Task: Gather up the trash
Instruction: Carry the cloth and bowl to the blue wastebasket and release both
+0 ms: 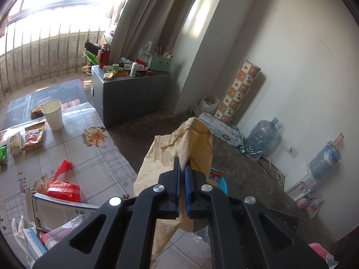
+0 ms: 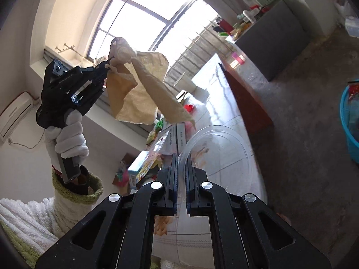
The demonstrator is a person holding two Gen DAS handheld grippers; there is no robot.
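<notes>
Two grippers, both holding trash.
Your left gripper (image 1: pixel 182 168) pinches crumpled yellow paper (image 1: pixel 179 148); your right gripper (image 2: pixel 181 163) clamps a clear plastic lid (image 2: pixel 215 150).

Hidden, cropped and unreadable parts of both views

The left gripper's (image 1: pixel 183 164) body covers the lower part of the tan paper bag (image 1: pixel 179 150) and most of the blue basket (image 1: pixel 221 185) behind it; the white carton's (image 1: pixel 60 210) print is too small to read, and the packets at the table's (image 1: pixel 101 157) left edge are cropped. In the right wrist view the clear plastic lid (image 2: pixel 219 148) blurs the table beneath, and the blue tub (image 2: pixel 350 123) is cut off at the right
</notes>
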